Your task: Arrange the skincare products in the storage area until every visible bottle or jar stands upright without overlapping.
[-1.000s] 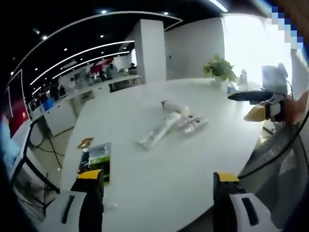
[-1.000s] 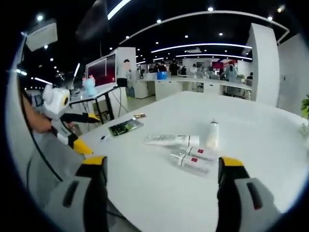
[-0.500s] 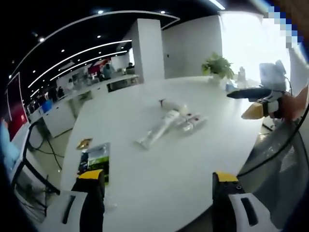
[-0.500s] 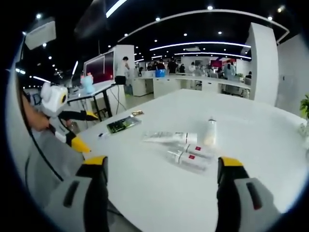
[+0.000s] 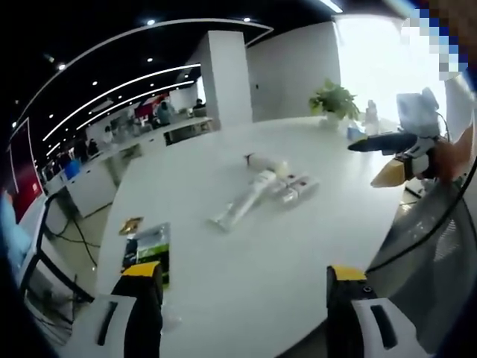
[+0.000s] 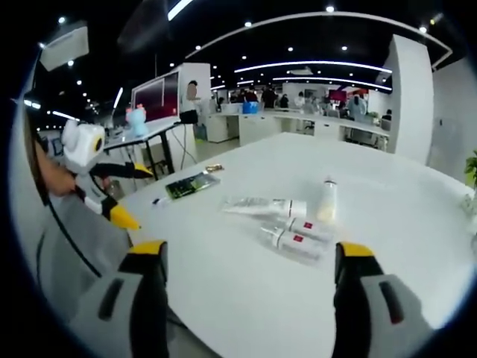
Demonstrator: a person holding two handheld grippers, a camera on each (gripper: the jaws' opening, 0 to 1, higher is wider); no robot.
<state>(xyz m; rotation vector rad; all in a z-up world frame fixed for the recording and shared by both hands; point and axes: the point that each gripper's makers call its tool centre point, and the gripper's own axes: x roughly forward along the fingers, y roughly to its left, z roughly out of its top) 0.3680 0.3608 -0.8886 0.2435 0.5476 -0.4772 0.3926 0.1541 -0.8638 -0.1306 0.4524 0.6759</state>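
Observation:
Four skincare products lie grouped mid-table. A long clear tube [image 5: 242, 201] [image 6: 257, 205] lies flat. Two short tubes with red labels [image 5: 296, 186] [image 6: 297, 237] lie side by side next to it. A small white bottle [image 5: 262, 159] [image 6: 326, 201] stands upright just beyond them. My left gripper [image 5: 242, 282] hovers open over the near table edge, well short of the group, and appears at the left [image 6: 134, 194] of the right gripper view. My right gripper [image 6: 250, 257] is open too, nothing between its jaws, and appears at the right [image 5: 378, 158] of the left gripper view.
A green and black packet [image 5: 153, 245] [image 6: 188, 185] and a small golden wrapper [image 5: 132, 222] [image 6: 215, 168] lie near one table edge. A potted plant [image 5: 335, 101] stands at the far end. A mesh chair back [image 5: 428, 246] is beside the table.
Both views have shifted slightly with the hands. The products lie as before, and both grippers have stayed open and empty.

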